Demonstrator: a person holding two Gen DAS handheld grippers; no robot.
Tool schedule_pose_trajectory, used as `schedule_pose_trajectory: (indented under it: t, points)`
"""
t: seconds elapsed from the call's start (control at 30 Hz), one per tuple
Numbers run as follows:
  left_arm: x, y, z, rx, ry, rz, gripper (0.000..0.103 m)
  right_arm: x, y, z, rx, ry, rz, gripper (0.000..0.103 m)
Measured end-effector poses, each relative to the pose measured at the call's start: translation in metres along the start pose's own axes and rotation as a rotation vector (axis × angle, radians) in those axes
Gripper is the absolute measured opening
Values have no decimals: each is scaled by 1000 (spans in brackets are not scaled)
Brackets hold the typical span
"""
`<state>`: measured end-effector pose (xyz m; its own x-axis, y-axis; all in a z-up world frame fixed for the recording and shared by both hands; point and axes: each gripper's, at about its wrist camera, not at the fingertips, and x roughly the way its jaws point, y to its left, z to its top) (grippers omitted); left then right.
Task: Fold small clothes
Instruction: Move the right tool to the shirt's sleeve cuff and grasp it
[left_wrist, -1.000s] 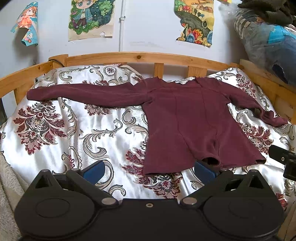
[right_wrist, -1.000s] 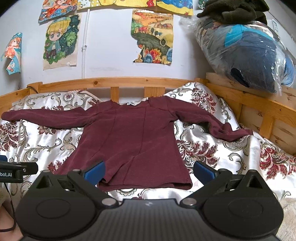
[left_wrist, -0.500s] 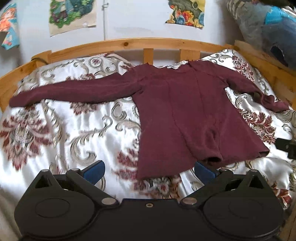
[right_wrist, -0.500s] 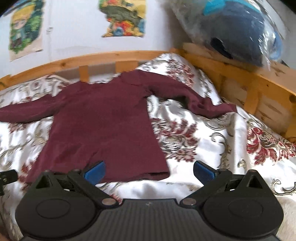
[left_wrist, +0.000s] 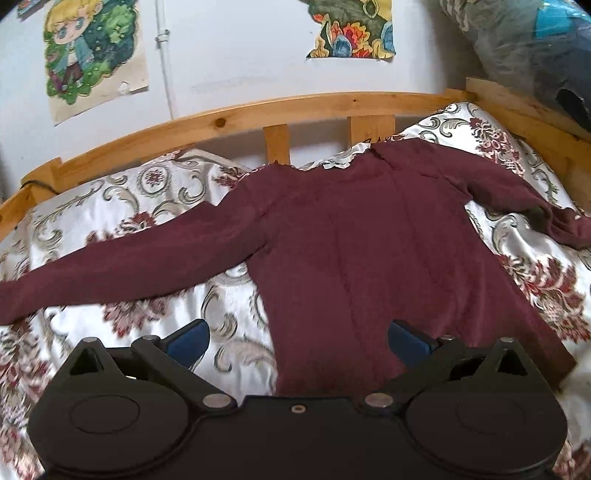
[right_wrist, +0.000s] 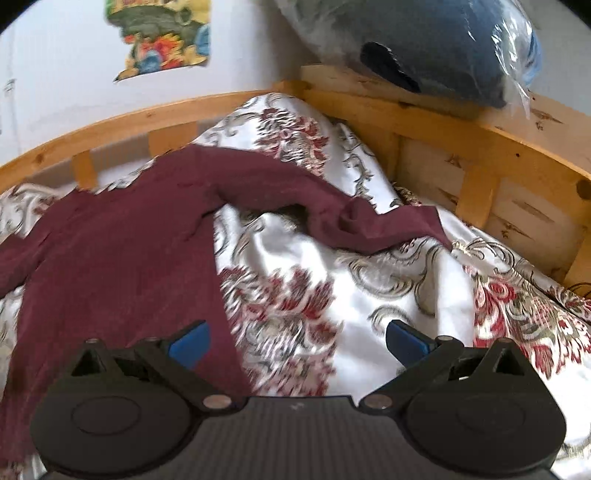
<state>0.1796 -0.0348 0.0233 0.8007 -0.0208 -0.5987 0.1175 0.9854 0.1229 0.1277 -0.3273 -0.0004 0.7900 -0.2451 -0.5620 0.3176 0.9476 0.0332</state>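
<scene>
While the maroon top (left_wrist: 369, 251) lies flat on the bed (left_wrist: 122, 206) (sleeves spread), the left tool (left_wrist: 297, 338) gapes wide over its hem. Right tool (right_wrist: 295, 338) hovers wide too, holding nothing, beside the top's edge.

Shirt (left_wrist: 369, 258) hem hidden behind hand-held gripper (left_wrist: 297, 339) (left cuff cut off).

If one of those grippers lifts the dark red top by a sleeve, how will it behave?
The top will probably droop: its right sleeve already lies rumpled. It looks thin, so likely light. On the shiny bedspread it may slide rather than stay put.
</scene>
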Motion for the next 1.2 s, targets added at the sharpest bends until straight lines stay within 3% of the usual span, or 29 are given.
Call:
schedule_pose_trajectory:
  t: [0.3,0.63,0.9,1.0,1.07,1.1,1.17,1.2]
  points:
    - [55,6,-5,-61,-13,-10,102,47,-42,20,164,-72,20,103]
    - [78,23,-22,-153,8,-41,102,87,-101,32,400,-186,-3,103]
    - [83,21,-23,-156,27,-81,102,134,-132,57,533,-152,-201,101]
    - [84,23,-25,-162,31,-76,102,152,-142,60,582,-122,-222,85]
    - [84,26,-25,-174,37,-79,102,157,-145,58,609,-124,-227,59]
    - [84,28,-25,-183,39,-81,102,158,-145,58,608,-123,-233,53]
    - [84,32,-25,-203,43,-85,102,157,-142,60,585,-141,-229,29]
    - [84,34,-24,-213,45,-88,102,153,-138,62,567,-155,-237,26]
